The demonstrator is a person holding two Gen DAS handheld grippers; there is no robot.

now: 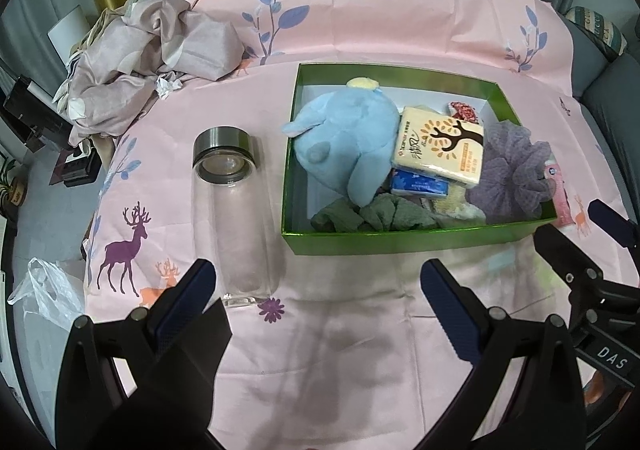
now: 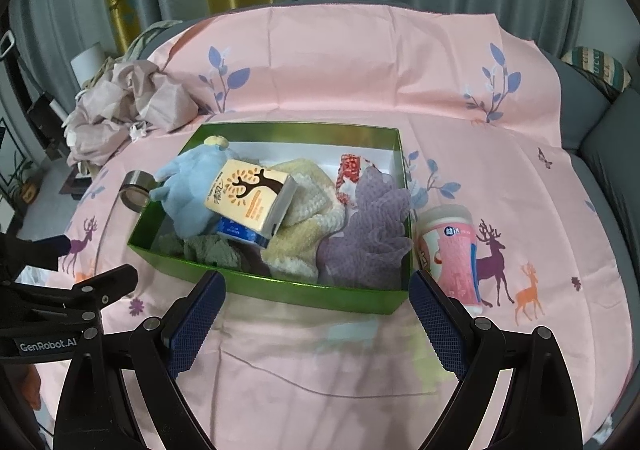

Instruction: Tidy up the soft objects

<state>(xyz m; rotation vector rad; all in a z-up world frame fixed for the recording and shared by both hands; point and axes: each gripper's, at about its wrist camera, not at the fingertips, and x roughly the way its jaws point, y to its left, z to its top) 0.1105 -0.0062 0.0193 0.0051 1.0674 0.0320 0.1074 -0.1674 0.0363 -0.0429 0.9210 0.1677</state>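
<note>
**Soft things sat packed in the green box, and both grippers were empty.**

The sorting looked almost done. The green box point(image 1: 400, 242) on the pink sheet point(image 1: 360, 350) held the blue plush toy point(image 1: 348, 138), the tissue pack point(image 1: 440, 148), the purple bath puff point(image 1: 516, 178), the grey cloth point(image 1: 372, 216) and the cream knit point(image 2: 300, 226). The left gripper point(image 1: 316, 290) and the right gripper point(image 2: 316, 310) both had their fingers wide apart, holding nothing. The box lay just ahead of both, not touched. Only hard things seemed left outside: a glass bottle point(image 1: 236, 210) lay left of the box, near the left gripper's left finger, and a pink cup point(image 2: 452, 250) lay just beside the box's right wall. I think the next move was to check for any soft thing left, or simply to pull back.
</note>
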